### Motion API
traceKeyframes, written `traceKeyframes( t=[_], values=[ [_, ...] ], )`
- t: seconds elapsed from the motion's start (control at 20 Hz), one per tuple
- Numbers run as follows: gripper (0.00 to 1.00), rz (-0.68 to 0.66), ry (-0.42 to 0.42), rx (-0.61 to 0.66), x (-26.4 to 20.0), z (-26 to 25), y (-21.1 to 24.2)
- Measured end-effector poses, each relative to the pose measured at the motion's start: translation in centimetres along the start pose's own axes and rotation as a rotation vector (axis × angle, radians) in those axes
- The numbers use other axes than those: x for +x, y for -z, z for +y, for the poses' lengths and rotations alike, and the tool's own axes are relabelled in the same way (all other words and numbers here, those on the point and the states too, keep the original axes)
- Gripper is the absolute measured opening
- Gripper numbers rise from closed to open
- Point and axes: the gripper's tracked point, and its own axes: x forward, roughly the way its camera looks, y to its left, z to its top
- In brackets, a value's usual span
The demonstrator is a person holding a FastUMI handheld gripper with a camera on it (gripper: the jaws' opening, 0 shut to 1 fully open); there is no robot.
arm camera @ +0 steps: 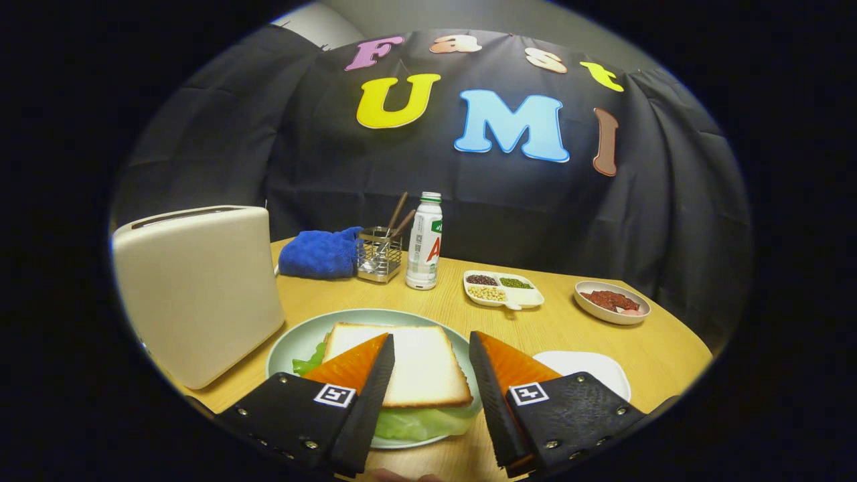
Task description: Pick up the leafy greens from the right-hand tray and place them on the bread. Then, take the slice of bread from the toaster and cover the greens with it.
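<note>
The gripper (432, 368) hangs over the green plate (284, 348) with its fingers spread wide, holding nothing. Between them lies the slice of bread (418, 365), and leafy greens (418, 423) poke out under its near edge and at the left corner, so the greens sit covered, as the task wants. Whether another slice lies beneath them I can't make out from this angle. The toaster (197, 291) stands just left of the plate, slot on top, nothing visibly sticking out. The white tray (596, 367) on the right looks bare.

The risk now: a finger dipping could catch the bread's edge and slide it off the slippery leaves, or shove the plate into the toaster.

It's a light wooden table (659, 345), smooth, with a blue cloth (318, 253), utensil holder (379, 254), bottle (424, 242), divided dish (503, 289) and small bowl (610, 302) behind.
</note>
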Motion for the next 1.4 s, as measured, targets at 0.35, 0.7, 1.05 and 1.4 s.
traceKeyframes(
  t=[0.35,0.7,1.05,1.4],
  values=[
    [0.69,-0.113,0.043,0.056,-2.2,-4.3,-3.7],
    [0.69,-0.151,0.116,0.128,-2.9,-12.6,-4.4],
    [0.69,-0.192,0.266,0.077,-4.5,-25.6,-4.5],
    [0.69,-0.176,0.190,0.087,-4.9,-30.1,-3.1]
  ],
)
